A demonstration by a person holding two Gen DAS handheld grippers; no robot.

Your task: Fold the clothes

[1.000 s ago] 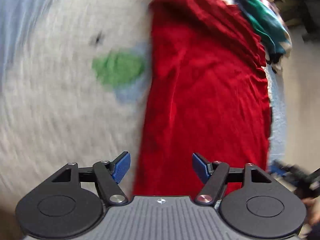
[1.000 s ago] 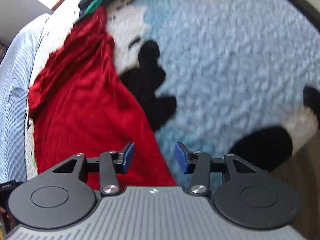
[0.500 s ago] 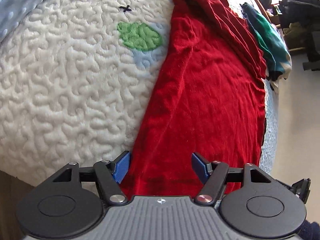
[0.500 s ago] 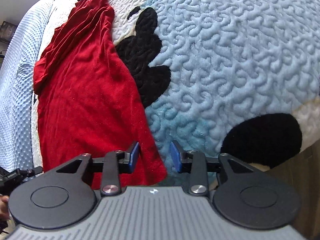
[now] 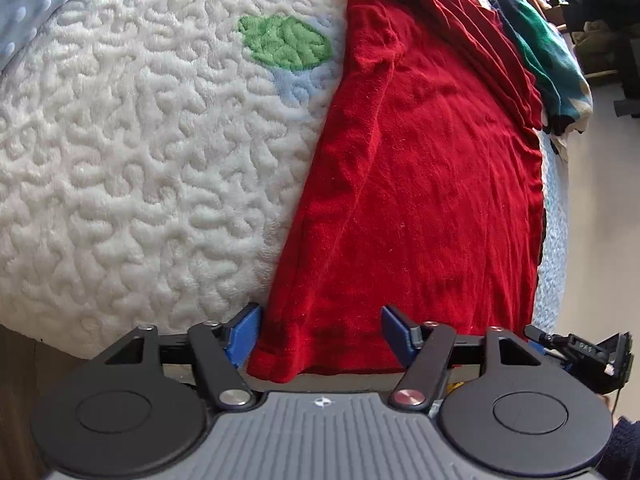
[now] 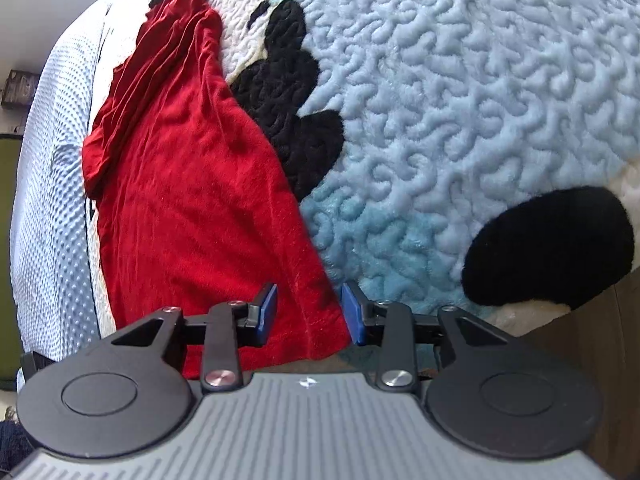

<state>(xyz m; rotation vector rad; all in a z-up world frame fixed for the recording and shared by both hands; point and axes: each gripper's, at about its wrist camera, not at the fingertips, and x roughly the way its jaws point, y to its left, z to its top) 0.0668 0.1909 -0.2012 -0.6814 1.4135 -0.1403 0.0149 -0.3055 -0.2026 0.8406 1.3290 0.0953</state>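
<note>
Left claw (image 5: 320, 334) closing since before, soft red shirt (image 5: 420, 184), nubbly plush blanket (image 5: 140, 160)

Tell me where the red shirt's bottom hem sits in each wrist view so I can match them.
Left wrist: hem of the red shirt at bottom centre, its corner between the closing left gripper.
Right wrist: hem bottom centre-left, its other corner inside the right gripper.
Shared landmark: the textured blanket.
</note>
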